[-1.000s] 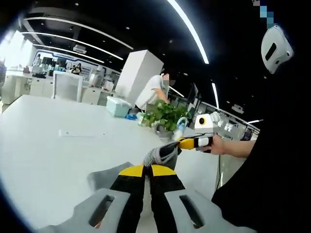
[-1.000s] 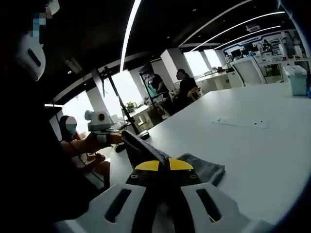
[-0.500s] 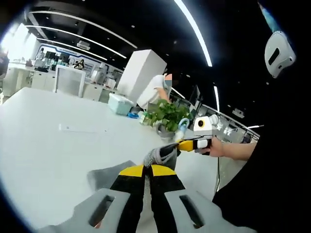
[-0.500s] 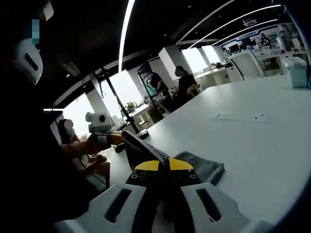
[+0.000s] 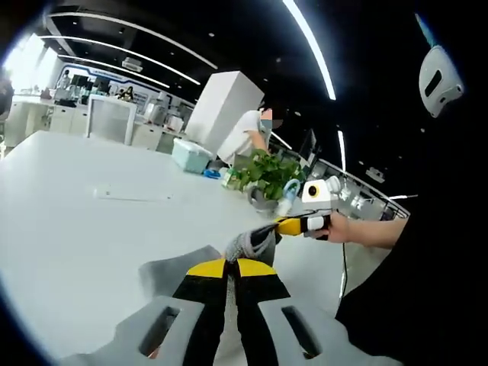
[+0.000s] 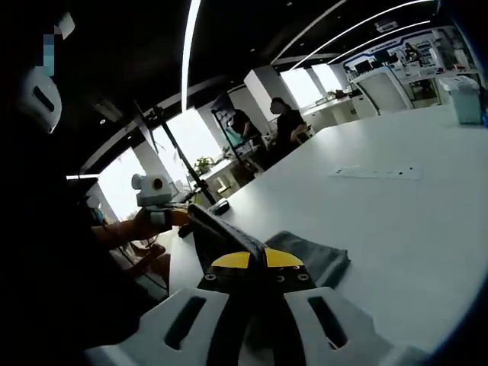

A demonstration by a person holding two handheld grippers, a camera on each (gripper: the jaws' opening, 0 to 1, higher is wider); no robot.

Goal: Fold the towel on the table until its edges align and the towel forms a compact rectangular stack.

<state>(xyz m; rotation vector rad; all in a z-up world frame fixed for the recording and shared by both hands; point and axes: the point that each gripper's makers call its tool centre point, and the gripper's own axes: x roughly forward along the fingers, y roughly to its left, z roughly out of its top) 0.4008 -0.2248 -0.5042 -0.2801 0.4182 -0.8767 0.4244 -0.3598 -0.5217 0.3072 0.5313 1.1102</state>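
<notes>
A grey towel [image 5: 177, 266] lies partly on the white table [image 5: 69, 236], with its near edge lifted between my two grippers. My left gripper [image 5: 232, 266] is shut on one corner of it, and the cloth bunches just past its yellow tips. In the same view the right gripper [image 5: 280, 225] comes in from the right, held by a hand, shut on the other raised corner. In the right gripper view the towel [image 6: 313, 255] drapes from my right gripper [image 6: 258, 258] down onto the table [image 6: 396, 221], and the left gripper [image 6: 183, 217] shows at the left holding the far corner.
A flat white strip [image 5: 130, 195] lies further out on the table. A potted plant [image 5: 263, 177] and a pale green box [image 5: 189, 155] stand near the far edge. People stand beyond the table [image 6: 286, 126]. My dark sleeve fills the near side.
Both views have tilted slightly, so the table sits a little higher in frame. The grippers keep their hold on the towel corners; the towel's lie looks unchanged.
</notes>
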